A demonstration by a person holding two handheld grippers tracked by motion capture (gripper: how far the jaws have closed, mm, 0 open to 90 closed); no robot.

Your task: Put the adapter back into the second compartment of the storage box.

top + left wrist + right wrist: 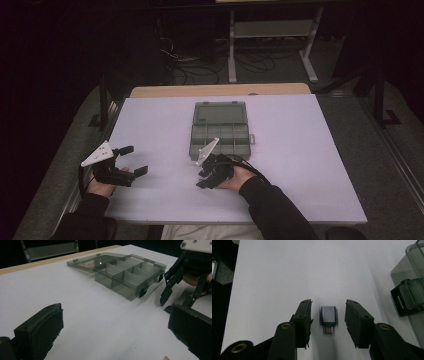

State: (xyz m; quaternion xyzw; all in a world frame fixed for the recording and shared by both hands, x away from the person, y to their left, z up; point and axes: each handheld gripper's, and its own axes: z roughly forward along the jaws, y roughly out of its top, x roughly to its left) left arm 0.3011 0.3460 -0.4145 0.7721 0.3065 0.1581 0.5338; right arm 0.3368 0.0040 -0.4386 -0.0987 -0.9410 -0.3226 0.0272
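Left gripper (131,160) gapes; right gripper's (327,315) fingers half-spread.

The high camera sits above my side of the tabletop (300,150) and looks forward and down, far enough back to take in the whole white surface, the open compartment box (220,131) and the floor beyond. The camera on my left tongs (112,327) rides low, looking nearly level across the tabletop toward that same box (125,275) and my right tongs (166,302), which the high view shares. The camera on my right tongs (328,322) points steeply down from very near, catching a small grey adapter (328,317) and a corner of the box (412,290).
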